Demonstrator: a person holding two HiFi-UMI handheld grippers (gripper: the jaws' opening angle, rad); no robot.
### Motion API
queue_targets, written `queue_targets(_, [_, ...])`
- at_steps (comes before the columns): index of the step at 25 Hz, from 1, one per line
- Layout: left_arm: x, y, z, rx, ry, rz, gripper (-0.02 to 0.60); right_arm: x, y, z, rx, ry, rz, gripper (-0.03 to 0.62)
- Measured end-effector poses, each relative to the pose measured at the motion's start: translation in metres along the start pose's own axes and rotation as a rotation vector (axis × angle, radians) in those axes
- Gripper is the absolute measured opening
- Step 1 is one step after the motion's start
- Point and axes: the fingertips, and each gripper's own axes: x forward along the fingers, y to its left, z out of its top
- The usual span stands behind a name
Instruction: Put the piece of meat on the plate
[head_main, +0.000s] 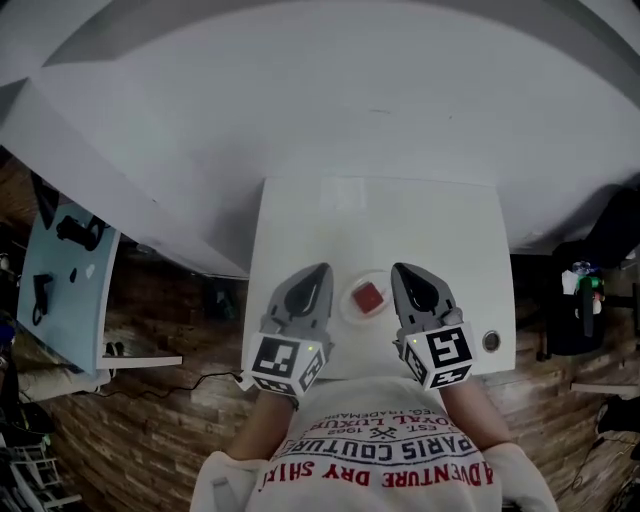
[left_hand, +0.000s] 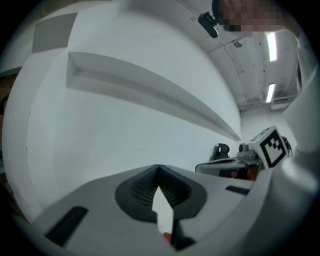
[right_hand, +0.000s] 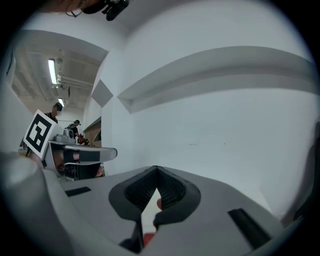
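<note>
A red square piece of meat (head_main: 368, 297) lies on a small white plate (head_main: 347, 305) near the front edge of the white table (head_main: 300, 215). My left gripper (head_main: 322, 268) hangs above the table just left of the plate. My right gripper (head_main: 398, 268) hangs just right of it. Both are raised, point about level toward the white wall, and neither touches the meat. In the left gripper view the fingertips (left_hand: 159, 167) meet with nothing between them. The right gripper (right_hand: 156, 168) is shut and empty too. A sliver of red shows below each pair of jaws.
A small round grey object (head_main: 491, 341) sits near the table's front right corner. A white wall with a ledge (head_main: 330, 90) rises behind the table. A pale blue table (head_main: 60, 290) with dark items stands at left, and dark gear (head_main: 585, 300) at right on the brick floor.
</note>
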Motion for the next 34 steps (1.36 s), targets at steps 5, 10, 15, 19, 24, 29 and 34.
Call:
queue_targets(5, [0.004,-0.008,0.011,0.026,-0.019,0.001,0.003,-0.01,-0.004,0.014,0.002,-0.04,-0.001,0.011])
queue_targets(10, [0.007,-0.018,0.012,0.033,-0.016,-0.001,0.003,-0.013,-0.003,0.018,-0.001,-0.047,0.018,0.011])
queue_targets(15, [0.007,-0.022,0.01,0.041,-0.005,0.004,0.003,-0.015,-0.003,0.021,-0.005,-0.048,0.016,0.011])
queue_targets(19, [0.007,-0.021,0.011,0.04,-0.005,0.003,0.003,-0.015,-0.005,0.021,-0.003,-0.04,0.003,0.011])
queue_targets(24, [0.008,-0.02,0.013,0.038,-0.007,-0.011,0.003,-0.012,-0.003,0.023,-0.002,-0.039,-0.001,0.011])
queue_targets(29, [0.009,-0.016,0.012,0.041,0.001,-0.018,0.003,-0.007,0.001,0.023,0.015,-0.034,0.015,0.011])
queue_targets(34, [0.009,-0.013,0.012,0.046,0.0,-0.022,0.003,-0.002,0.006,0.025,0.021,-0.038,0.025,0.011])
